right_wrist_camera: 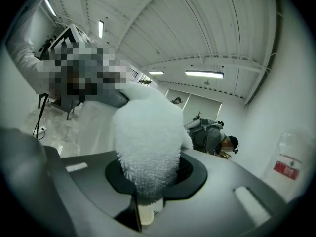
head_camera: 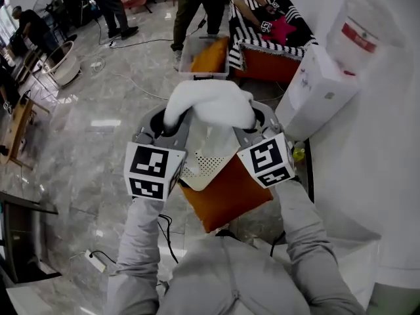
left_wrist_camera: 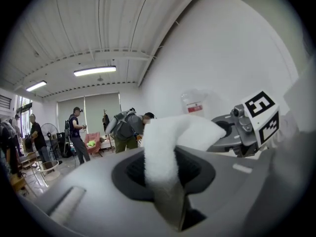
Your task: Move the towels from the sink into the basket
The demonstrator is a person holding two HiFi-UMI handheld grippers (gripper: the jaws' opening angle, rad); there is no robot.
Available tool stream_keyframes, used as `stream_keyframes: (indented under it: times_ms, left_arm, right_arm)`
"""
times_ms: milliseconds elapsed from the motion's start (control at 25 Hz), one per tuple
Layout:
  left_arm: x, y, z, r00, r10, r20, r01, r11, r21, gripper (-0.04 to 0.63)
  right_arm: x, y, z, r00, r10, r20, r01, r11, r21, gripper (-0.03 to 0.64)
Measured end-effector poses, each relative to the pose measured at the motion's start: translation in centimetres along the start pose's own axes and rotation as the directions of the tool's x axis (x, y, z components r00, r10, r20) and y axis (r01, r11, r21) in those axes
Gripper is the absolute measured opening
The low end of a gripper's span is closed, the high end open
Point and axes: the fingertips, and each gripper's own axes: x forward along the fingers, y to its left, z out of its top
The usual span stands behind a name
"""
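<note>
Underfoot, glossy marble floor point(head_camera: 79, 149) (people point(head_camera: 190, 5) beyond), with white towel point(head_camera: 210, 104) aloft.

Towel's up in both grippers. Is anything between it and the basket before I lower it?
Nothing visible stands in the way. The white towel is clamped at its ends by the left gripper and the right gripper. In the head view it hangs over the white perforated basket. The towel itself hides part of the basket's opening.

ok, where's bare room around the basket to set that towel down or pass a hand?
Bare marble floor left of the basket, out to the wooden table. The basket sits right under the towel. Crowded right: water dispenser, wall. Ahead: clear bin.
</note>
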Motion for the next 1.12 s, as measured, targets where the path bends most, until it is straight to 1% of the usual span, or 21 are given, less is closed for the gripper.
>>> stream_keyframes:
  times_ms: [120,200,280,360,400,440,480,520,560,600,720,800,920,1040,1120]
  left_arm:
    - [2.4,0.6,-3.7,0.998,0.018,-0.054,-0.021,0.998,-0.056,0.153]
    - [3.7,0.4,-7.5,0.992,0.004,-0.124,-0.017,0.995,-0.1,0.158]
    - [5.1,-0.1,-11.7,0.977,-0.029,-0.213,-0.003,0.989,-0.148,0.17]
    - [6.9,-0.7,-15.6,0.953,-0.076,-0.293,0.017,0.98,-0.198,0.188]
    - [7.5,-0.8,-17.3,0.942,-0.092,-0.324,0.021,0.976,-0.217,0.205]
    - [7.8,-0.8,-18.8,0.933,-0.096,-0.348,0.016,0.974,-0.226,0.234]
    - [7.8,-0.6,-20.1,0.926,-0.091,-0.367,0.005,0.974,-0.228,0.248]
    - [7.5,-0.4,-21.1,0.919,-0.085,-0.384,-0.005,0.974,-0.227,0.265]
    - [7.2,-0.2,-21.9,0.914,-0.082,-0.398,-0.011,0.974,-0.228,0.273]
    - [6.8,-0.1,-22.5,0.908,-0.081,-0.41,-0.017,0.973,-0.23,0.273]
    - [6.1,0.8,-23.4,0.902,-0.071,-0.425,-0.036,0.971,-0.238,0.273]
    - [6.0,1.3,-23.2,0.907,-0.063,-0.417,-0.045,0.969,-0.243,0.273]
    - [6.0,1.3,-22.1,0.918,-0.065,-0.39,-0.037,0.968,-0.248,0.273]
    - [5.5,1.8,-21.2,0.928,-0.06,-0.367,-0.027,0.974,-0.227,0.273]
    - [4.5,2.3,-20.3,0.935,-0.061,-0.349,-0.022,0.974,-0.227,0.273]
  right_arm:
    - [2.8,0.5,-2.9,0.998,0.068,-0.017,-0.067,0.997,0.048,0.074]
    - [4.6,1.8,-6.2,0.99,0.125,-0.063,-0.119,0.988,0.097,0.075]
    - [6.3,3.2,-10.0,0.974,0.185,-0.132,-0.165,0.975,0.151,0.075]
    - [8.2,4.3,-14.1,0.944,0.255,-0.209,-0.211,0.954,0.212,0.077]
    - [9.0,5.1,-16.1,0.923,0.299,-0.244,-0.238,0.939,0.249,0.099]
    - [9.7,6.0,-17.9,0.898,0.343,-0.276,-0.261,0.92,0.291,0.128]
    - [10.1,6.9,-19.5,0.873,0.379,-0.306,-0.276,0.902,0.331,0.164]
    - [10.3,7.7,-20.8,0.853,0.403,-0.331,-0.279,0.889,0.362,0.197]
    - [10.3,8.2,-21.7,0.842,0.412,-0.349,-0.274,0.882,0.383,0.206]
    - [10.3,8.5,-22.3,0.839,0.411,-0.356,-0.262,0.88,0.397,0.206]
    - [10.5,8.4,-22.3,0.855,0.389,-0.343,-0.229,0.876,0.424,0.206]
    - [10.9,8.1,-21.8,0.866,0.374,-0.334,-0.217,0.88,0.422,0.206]
    - [10.9,7.7,-21.0,0.879,0.355,-0.318,-0.205,0.884,0.419,0.206]
    - [10.5,7.6,-19.9,0.894,0.33,-0.304,-0.18,0.885,0.429,0.206]
    - [10.1,7.8,-18.5,0.908,0.301,-0.293,-0.155,0.888,0.432,0.206]
